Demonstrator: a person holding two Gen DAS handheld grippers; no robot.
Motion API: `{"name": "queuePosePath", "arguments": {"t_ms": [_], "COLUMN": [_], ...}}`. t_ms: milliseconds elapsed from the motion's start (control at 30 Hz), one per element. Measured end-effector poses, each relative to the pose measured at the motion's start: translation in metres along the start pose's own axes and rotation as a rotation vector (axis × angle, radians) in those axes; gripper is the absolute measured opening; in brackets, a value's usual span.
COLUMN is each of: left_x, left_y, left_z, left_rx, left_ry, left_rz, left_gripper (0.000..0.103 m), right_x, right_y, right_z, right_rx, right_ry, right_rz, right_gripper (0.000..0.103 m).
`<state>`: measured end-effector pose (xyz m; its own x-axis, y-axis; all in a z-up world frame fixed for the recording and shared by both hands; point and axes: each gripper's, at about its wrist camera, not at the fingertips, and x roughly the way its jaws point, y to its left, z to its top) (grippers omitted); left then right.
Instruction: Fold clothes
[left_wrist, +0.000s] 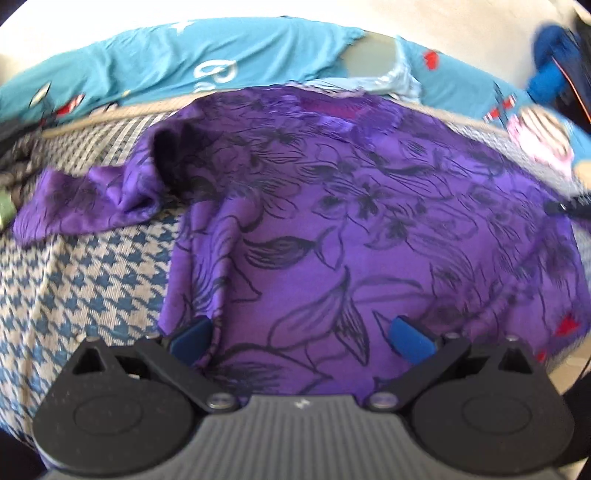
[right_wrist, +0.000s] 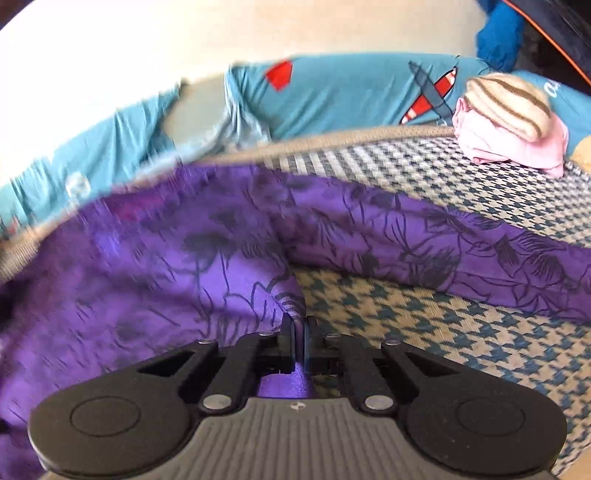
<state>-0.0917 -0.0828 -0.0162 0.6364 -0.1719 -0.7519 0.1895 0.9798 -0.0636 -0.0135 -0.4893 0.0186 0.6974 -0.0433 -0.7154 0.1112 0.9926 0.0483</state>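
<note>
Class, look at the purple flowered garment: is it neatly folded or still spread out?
Spread out, not folded. The purple garment lies open and rumpled across the houndstooth cover; the right gripper pinches one edge.

The left gripper (left_wrist: 301, 334) hung with its 2 blue-padded fingers (left_wrist: 410, 338) spread wide apart, gripping nothing; both tips sat low over the purple garment (left_wrist: 332, 221), pointing forward across it. The right gripper (right_wrist: 299, 326) had its 2 fingers pressed together (barely a sliver between them), pinching a fold of that cloth, a strip of which ran back between the linkages; its body tilted slightly.
</note>
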Motion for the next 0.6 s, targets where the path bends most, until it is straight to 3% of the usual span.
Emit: {"name": "queuePosePath", "arguments": {"t_ms": [167, 233, 400, 500, 600], "left_x": [-0.006, -0.007, -0.011, -0.013, -0.016], "left_y": [-0.011, -0.015, -0.027, -0.028, -0.025], "left_z": [-0.008, -0.011, -0.018, -0.018, -0.018], "left_rx": [0.055, 0.074, 0.121, 0.117, 0.091], "left_ry": [0.004, 0.024, 0.03, 0.032, 0.033], "left_rz": [-0.025, -0.058, -0.062, -0.078, -0.095], "left_gripper": [0.103, 0.103, 0.103, 0.103, 0.103], "right_x": [-0.006, -0.01, -0.022, -0.029, -0.035], "right_y": [-0.014, -0.021, -0.032, -0.037, -0.042], "right_z": [0.0, -0.002, -0.009, -0.015, -0.021], "right_rx": [0.093, 0.136, 0.192, 0.214, 0.237], "right_ry": [0.026, 0.027, 0.053, 0.076, 0.1], "right_rz": [0.025, 0.036, 0.074, 0.094, 0.115], "right_gripper": [0.006, 0.012, 0.023, 0.033, 0.037]}}
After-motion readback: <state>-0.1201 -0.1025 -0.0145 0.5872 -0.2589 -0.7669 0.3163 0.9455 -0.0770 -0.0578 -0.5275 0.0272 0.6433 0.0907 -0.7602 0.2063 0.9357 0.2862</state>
